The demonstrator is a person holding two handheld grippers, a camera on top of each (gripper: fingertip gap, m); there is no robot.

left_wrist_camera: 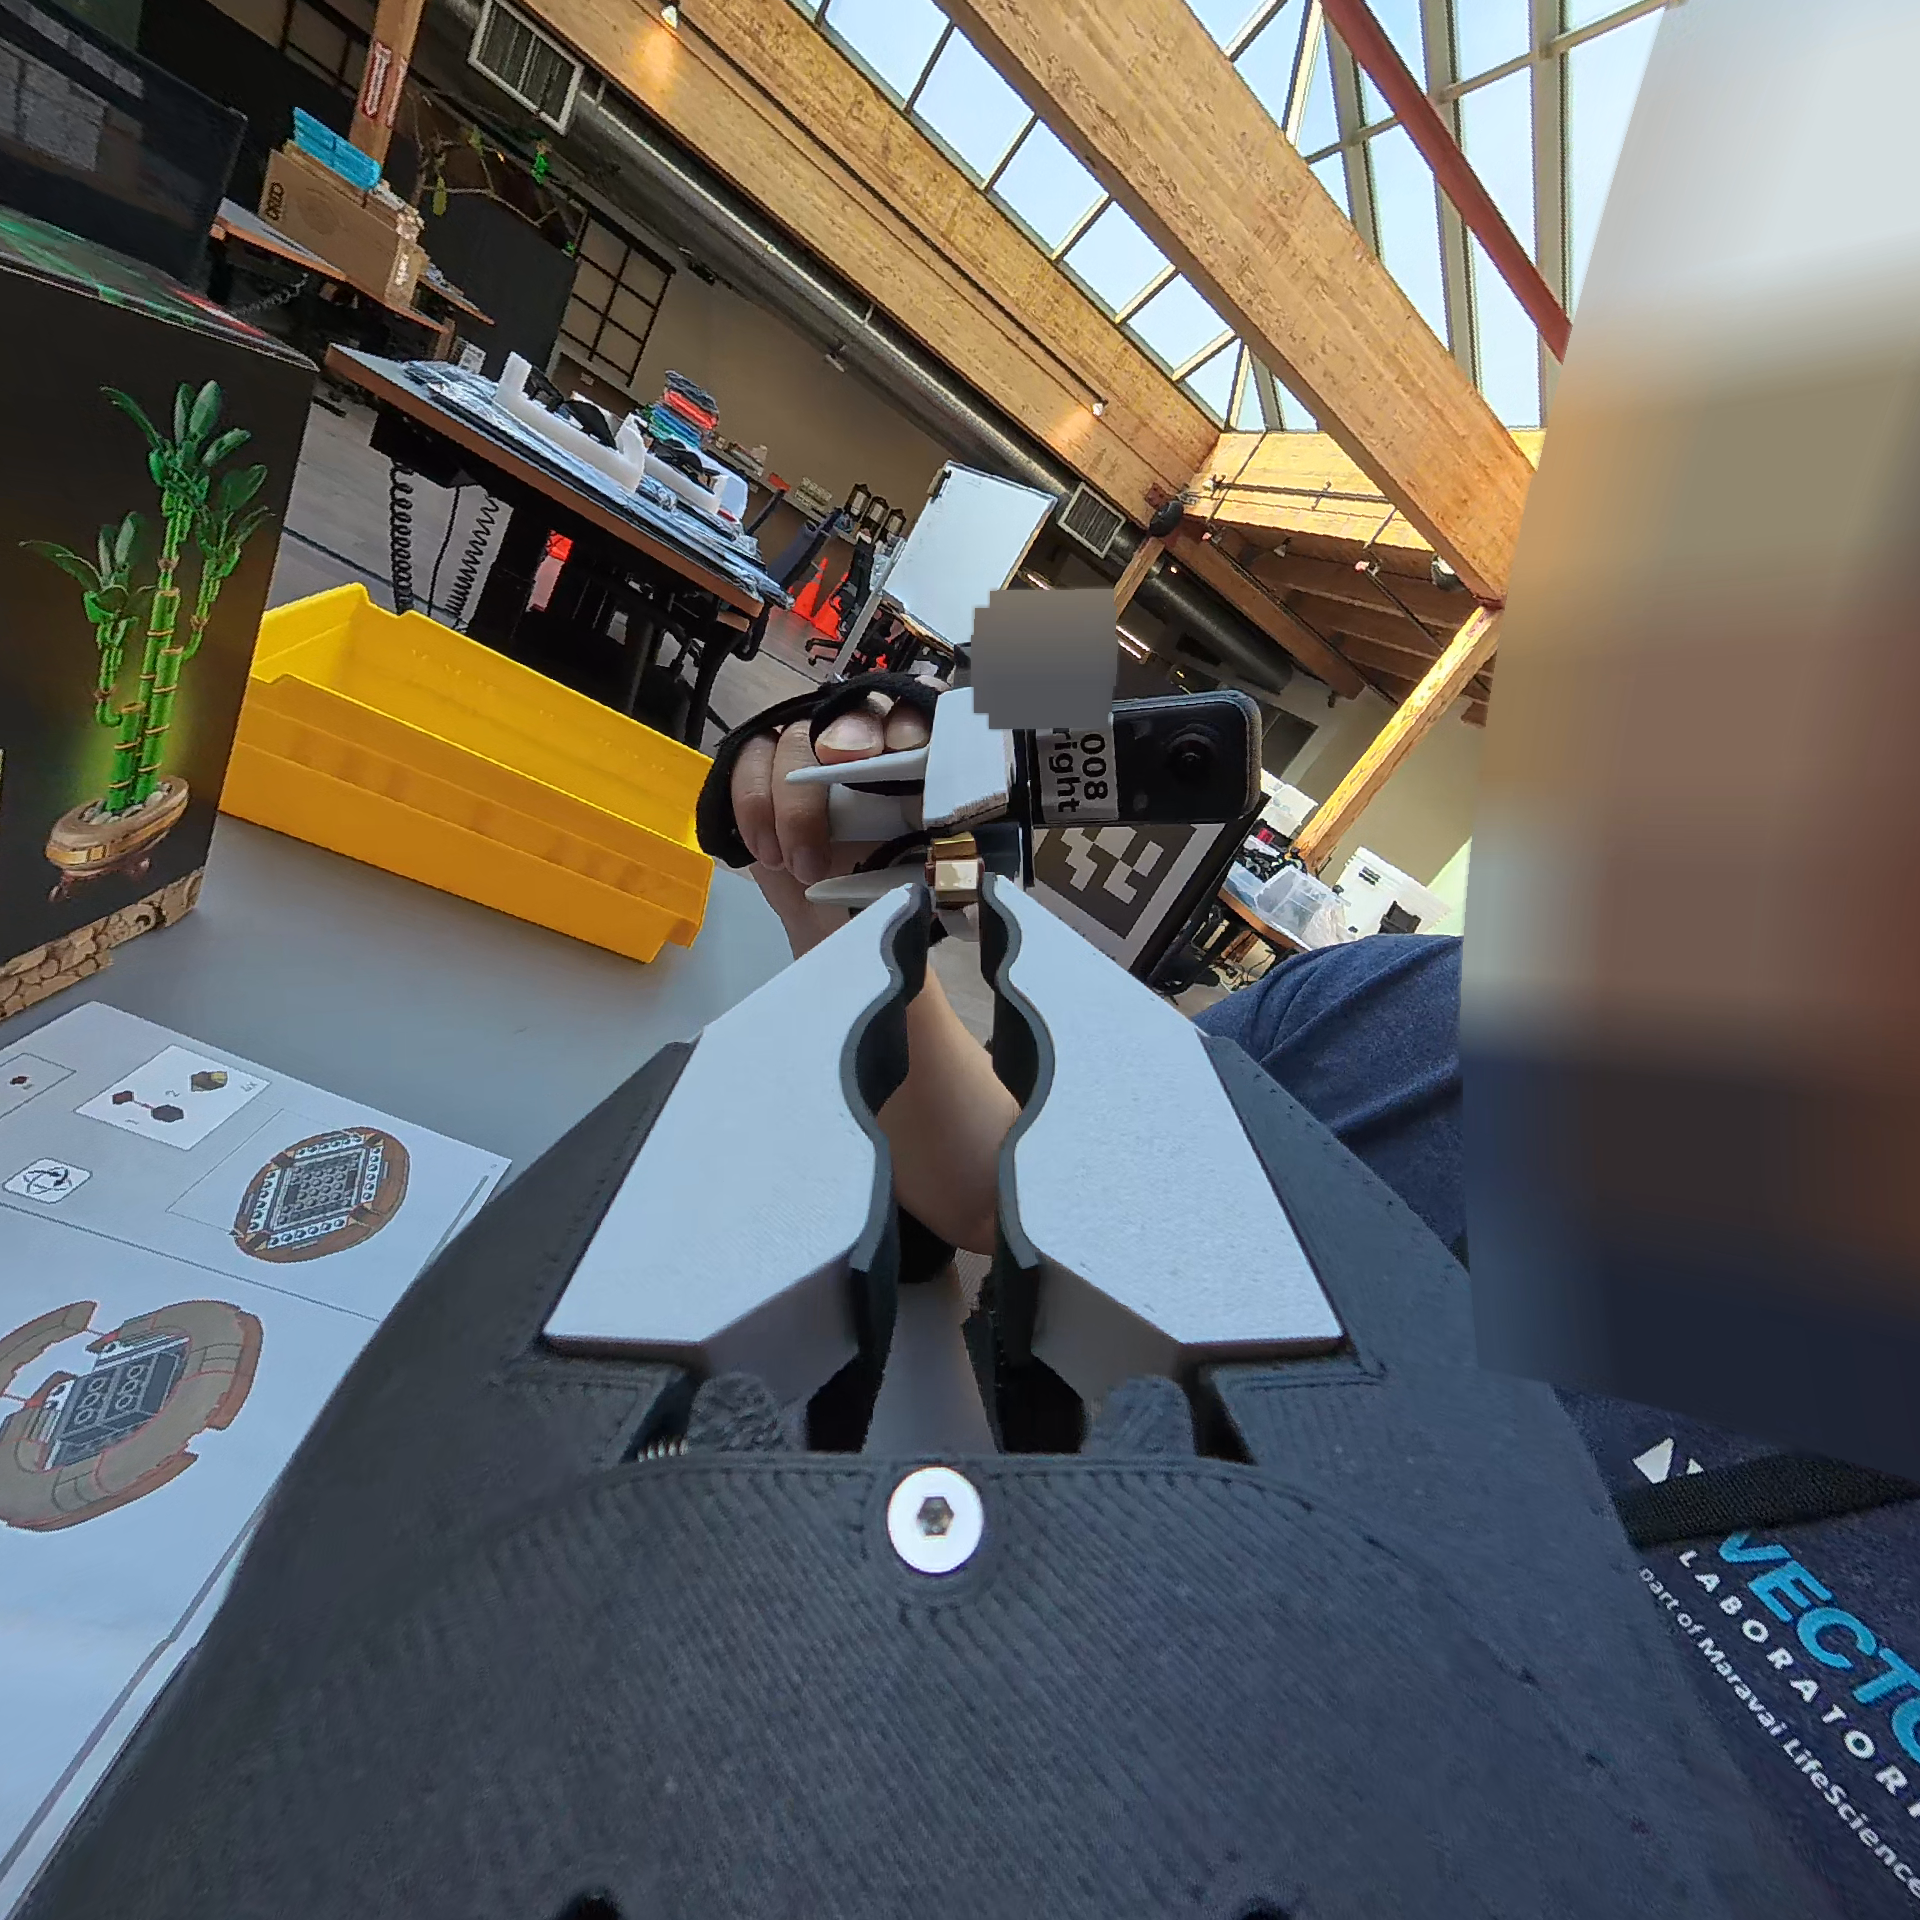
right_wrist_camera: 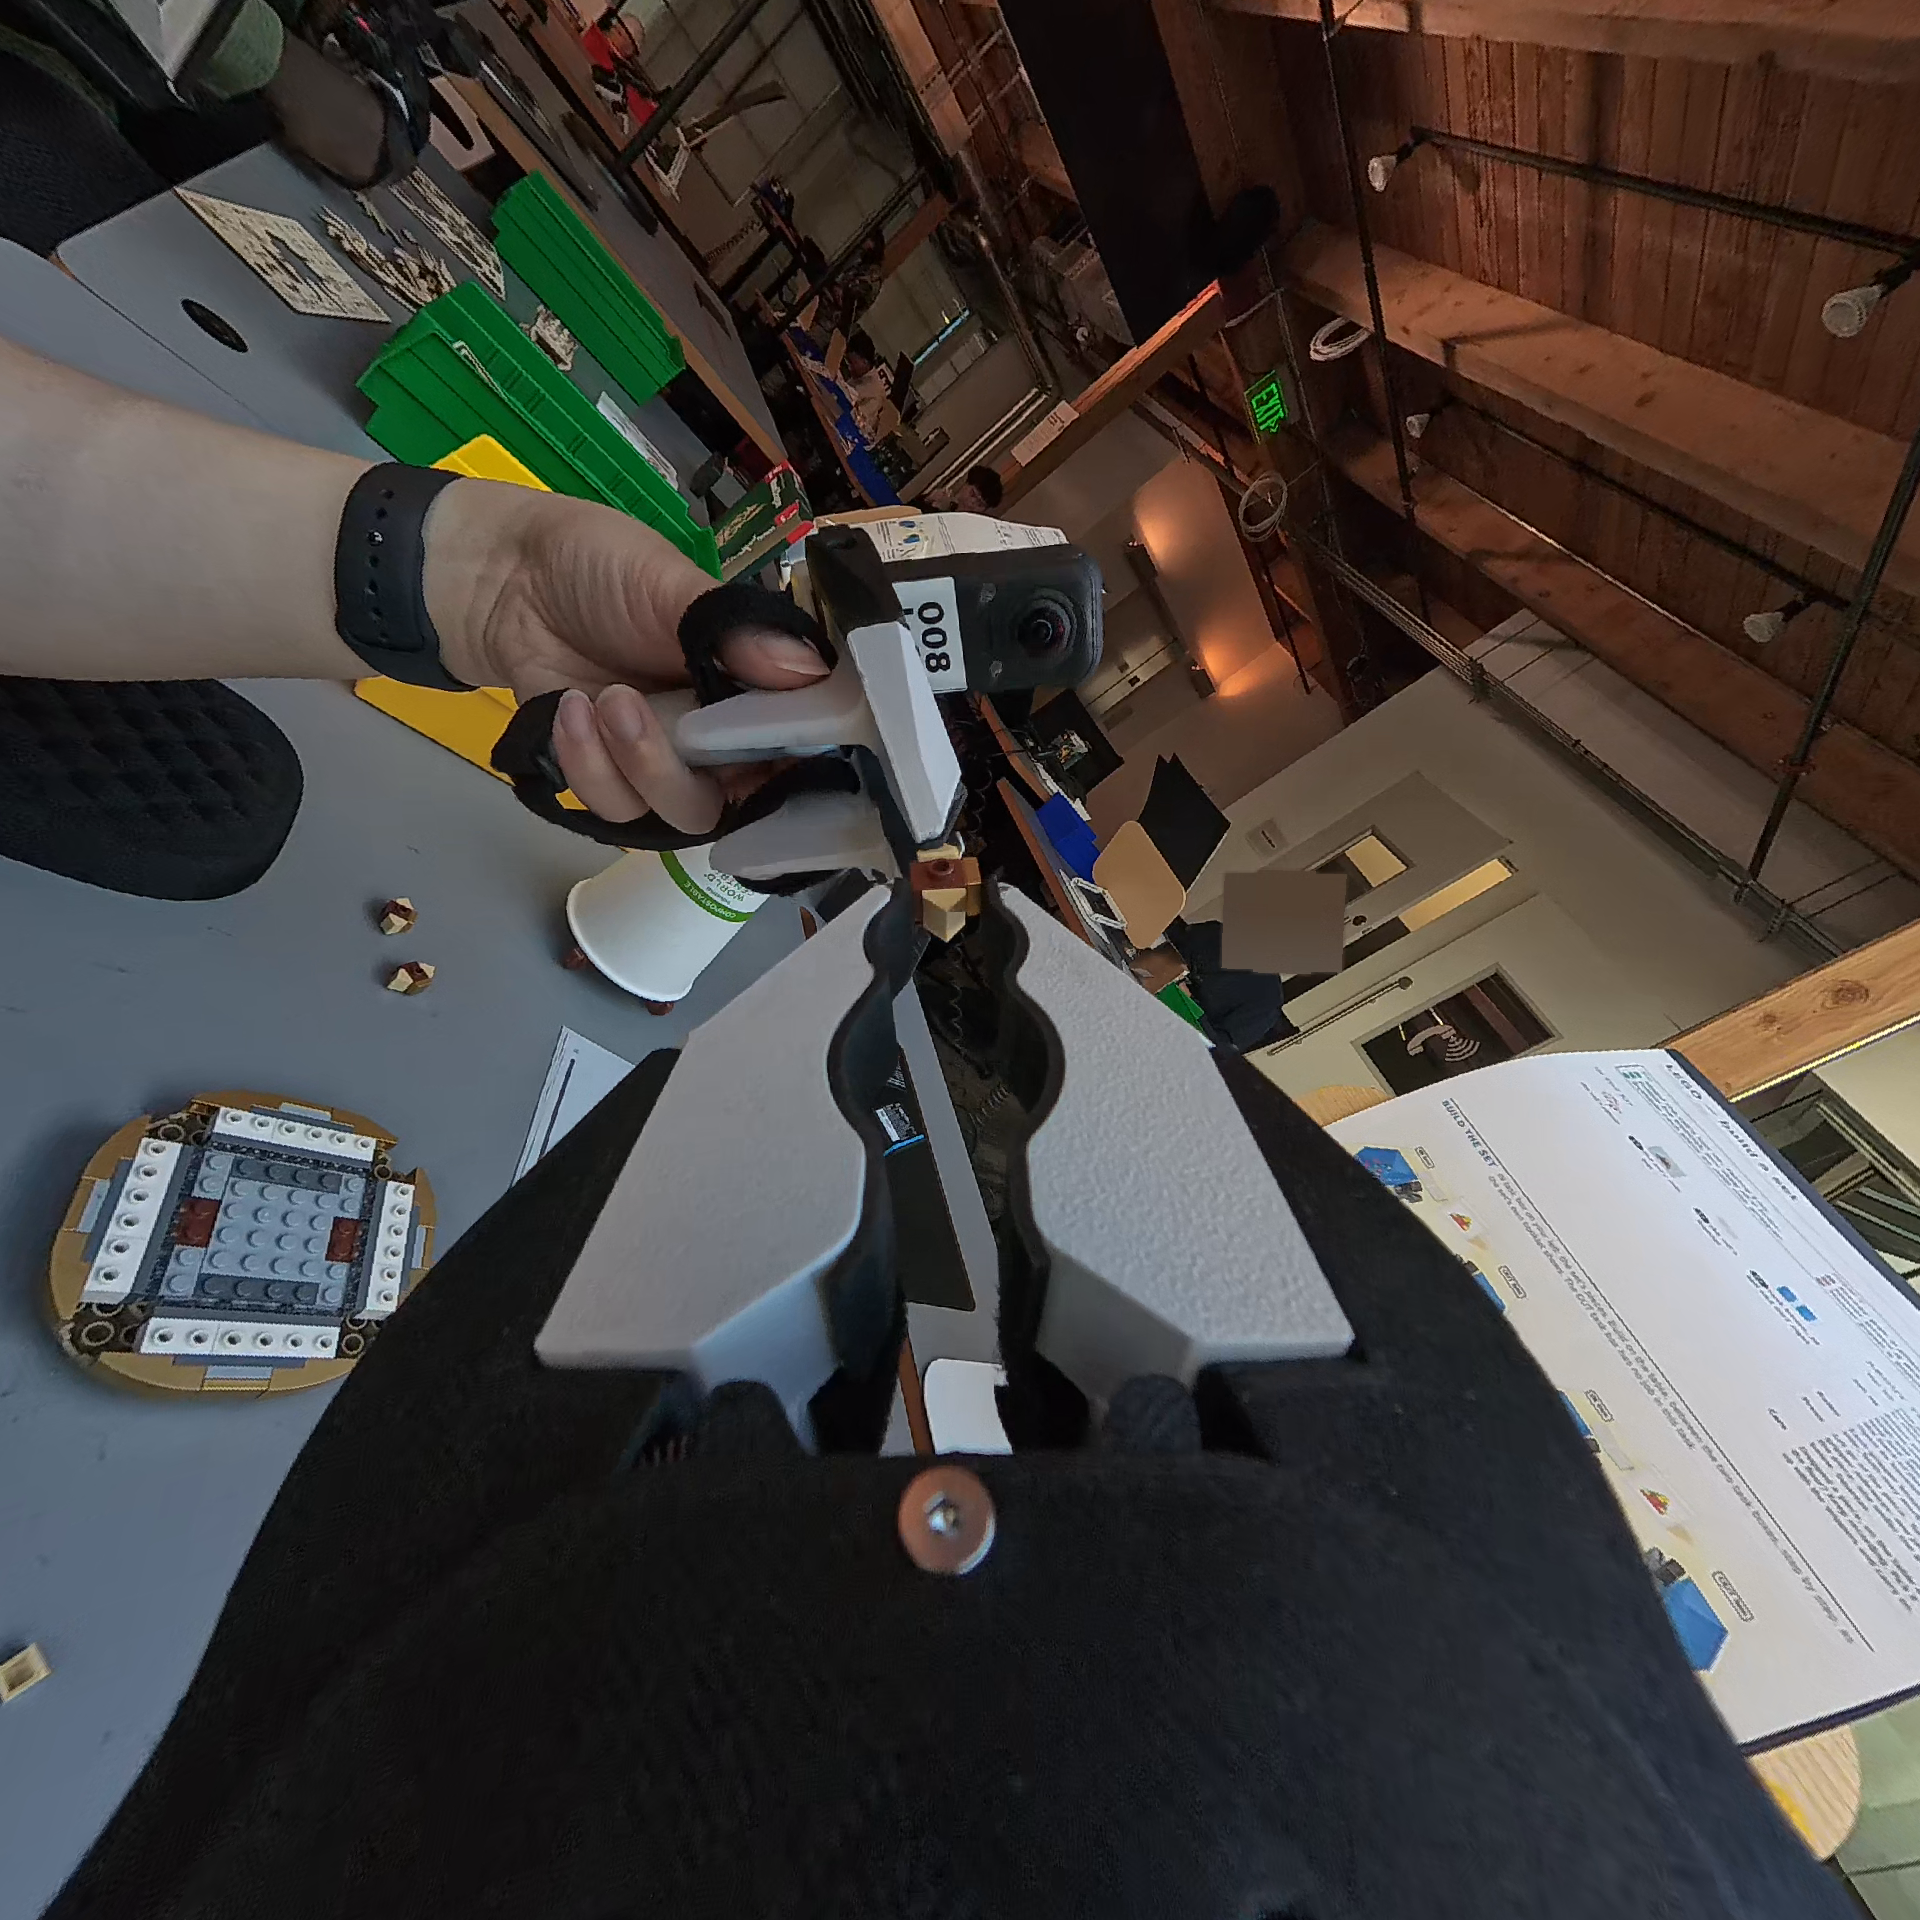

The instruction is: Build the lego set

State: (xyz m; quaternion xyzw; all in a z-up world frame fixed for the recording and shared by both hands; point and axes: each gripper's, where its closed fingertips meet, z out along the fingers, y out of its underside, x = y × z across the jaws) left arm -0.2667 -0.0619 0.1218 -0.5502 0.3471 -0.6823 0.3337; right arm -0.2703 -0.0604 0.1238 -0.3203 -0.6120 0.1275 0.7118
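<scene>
Left wrist view: the left tongs, grey textured plastic with wavy black inner pads, pinch a small tan-and-gold brick cluster at their tips. The right tongs meet it there, closed on the same small piece, brown and tan with faceted sides. Left of the right tongs, on the grey surface, lies the round studded base plate, tan-rimmed with white and grey bricks. Near it sit two loose faceted tan pieces and an overturned white paper cup. Left of the left tongs lie a yellow plastic bin, a printed instruction sheet and the dark set box.
</scene>
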